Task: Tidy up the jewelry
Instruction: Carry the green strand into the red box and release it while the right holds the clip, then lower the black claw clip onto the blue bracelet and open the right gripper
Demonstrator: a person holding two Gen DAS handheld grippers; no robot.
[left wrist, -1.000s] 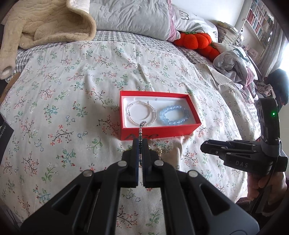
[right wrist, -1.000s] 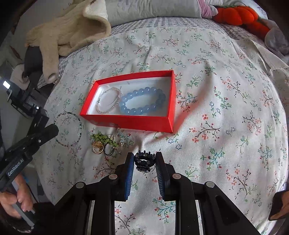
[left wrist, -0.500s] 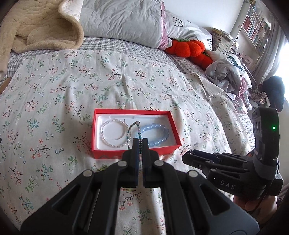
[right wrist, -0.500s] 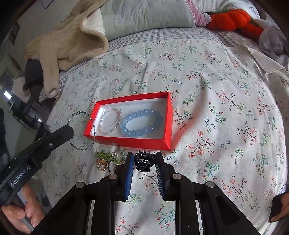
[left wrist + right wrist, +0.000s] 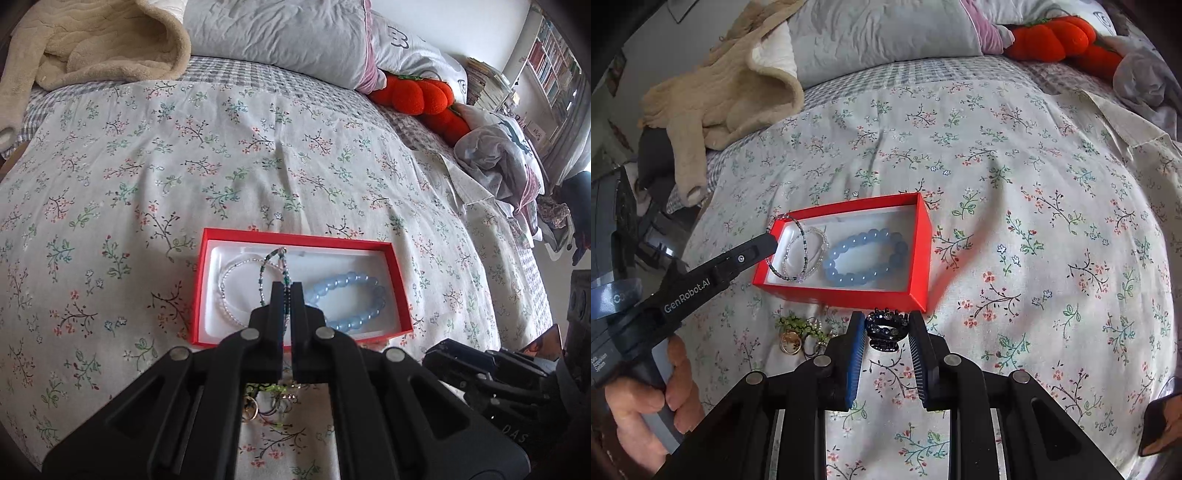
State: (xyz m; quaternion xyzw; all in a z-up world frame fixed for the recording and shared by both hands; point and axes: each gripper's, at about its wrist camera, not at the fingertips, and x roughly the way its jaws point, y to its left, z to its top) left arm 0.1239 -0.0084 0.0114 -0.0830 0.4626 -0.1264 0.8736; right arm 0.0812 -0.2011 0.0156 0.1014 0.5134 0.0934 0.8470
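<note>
A floral bedspread (image 5: 258, 155) is covering the bed, with a grey pillow (image 5: 273, 33), a beige blanket (image 5: 96, 40) and an orange plush toy (image 5: 417, 96) lying at its head; bookshelves (image 5: 554, 62) are standing in the corner. A red box (image 5: 919, 254) is sitting on the bedspread, holding a blue bracelet (image 5: 864, 254) and a pearl bracelet (image 5: 818, 247). The left gripper (image 5: 287, 291), clenched, is dangling a dark beaded bracelet (image 5: 786, 243) over the box's left end. The right gripper (image 5: 886, 332) is gripping a dark hair clip (image 5: 884, 328) just before the box. Loose jewelry (image 5: 801, 332) is lying nearby.
</note>
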